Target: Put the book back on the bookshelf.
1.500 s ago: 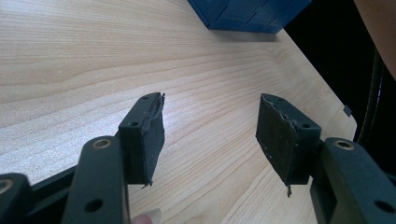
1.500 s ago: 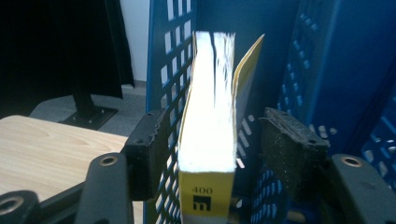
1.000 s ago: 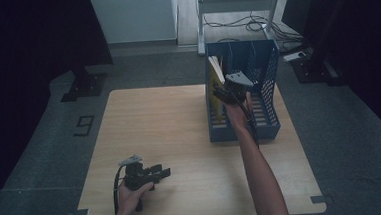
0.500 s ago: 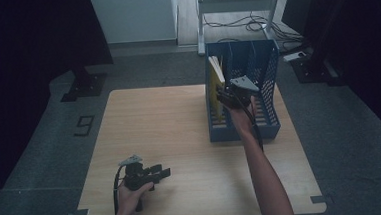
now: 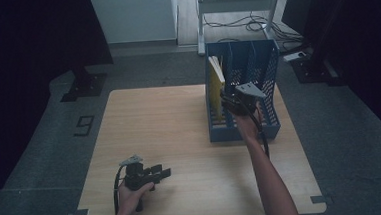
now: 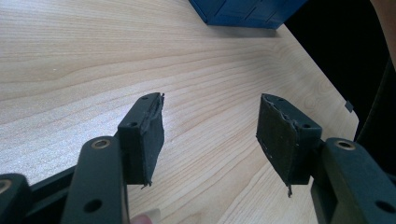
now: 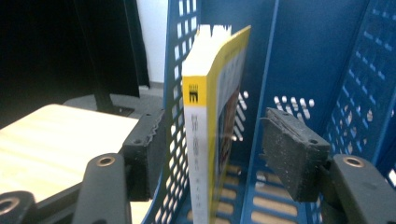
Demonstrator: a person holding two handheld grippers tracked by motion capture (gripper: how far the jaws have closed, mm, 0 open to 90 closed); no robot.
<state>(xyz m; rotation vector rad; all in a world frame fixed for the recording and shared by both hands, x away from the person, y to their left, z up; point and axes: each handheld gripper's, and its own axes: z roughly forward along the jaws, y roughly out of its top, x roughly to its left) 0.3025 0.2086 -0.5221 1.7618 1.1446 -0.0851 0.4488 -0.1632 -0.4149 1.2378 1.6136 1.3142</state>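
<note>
With the yellow book (image 7: 210,135) stood upright in the leftmost slot of the blue file rack (image 5: 267,90), the spread right gripper (image 7: 212,149) should probably be drawn straight back so nothing gets snagged, while the left gripper (image 6: 210,135) is kept spread and empty over the table (image 5: 154,124).

A file rack (image 5: 265,90) stands at the table's (image 5: 169,119) far right corner, with a book (image 5: 217,71) upright in its leftmost compartment. The right gripper (image 5: 228,102) is at the rack's front, its jaws either side of the rack's left wall and the book. The left gripper (image 5: 160,173) rests near the table's front edge, left of centre.
</note>
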